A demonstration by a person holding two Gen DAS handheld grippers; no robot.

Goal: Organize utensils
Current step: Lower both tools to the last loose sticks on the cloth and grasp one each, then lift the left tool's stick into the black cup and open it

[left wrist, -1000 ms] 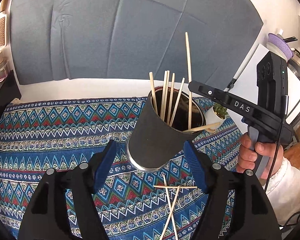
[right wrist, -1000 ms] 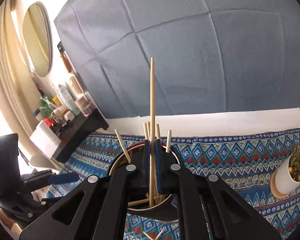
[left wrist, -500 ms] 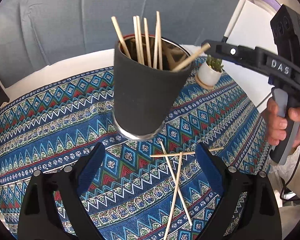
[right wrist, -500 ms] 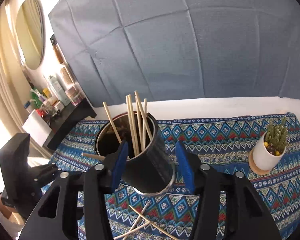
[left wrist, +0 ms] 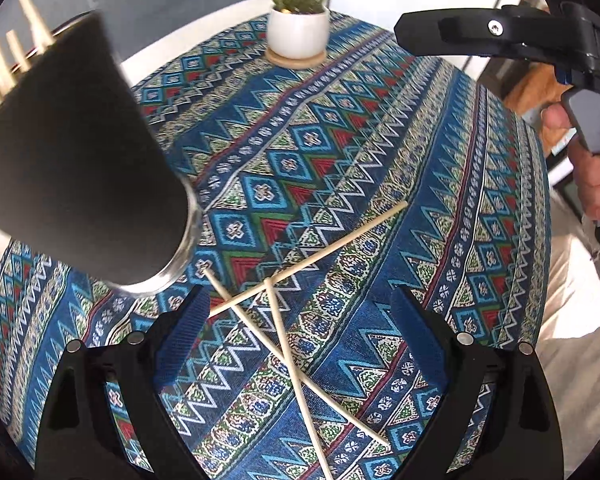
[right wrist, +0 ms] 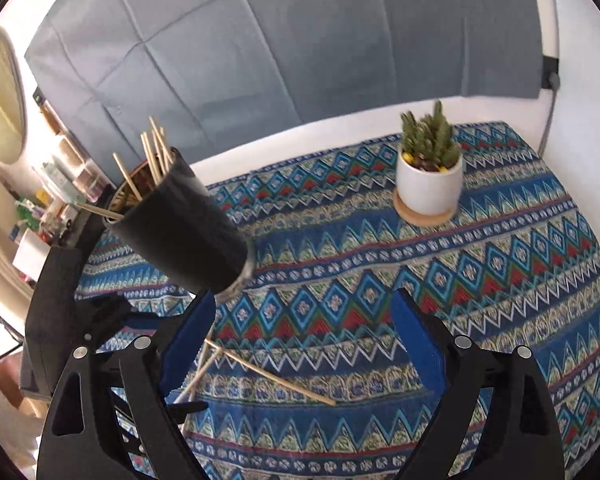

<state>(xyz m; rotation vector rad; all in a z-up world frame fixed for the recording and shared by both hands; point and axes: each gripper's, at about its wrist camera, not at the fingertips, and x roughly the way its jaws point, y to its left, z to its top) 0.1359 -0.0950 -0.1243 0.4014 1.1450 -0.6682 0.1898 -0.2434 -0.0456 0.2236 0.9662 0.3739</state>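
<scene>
Three loose chopsticks point(left wrist: 284, 312) lie crossed on the patterned cloth point(left wrist: 440, 184) just in front of the dark cup point(left wrist: 72, 152), which already holds the rest. The left gripper point(left wrist: 300, 320) hangs right over that crossing, jaws wide and empty, so it is the nearer one; the stick running toward the camera lies roughly along its reach. The right gripper point(right wrist: 300, 336), whose jaws have just been opening and hold nothing, sits further from the cup, the sticks low by its left finger.

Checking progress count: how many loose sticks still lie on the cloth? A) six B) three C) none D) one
B: three sticks lie crossed on the patterned cloth, beside the dark cup holding the rest.
</scene>
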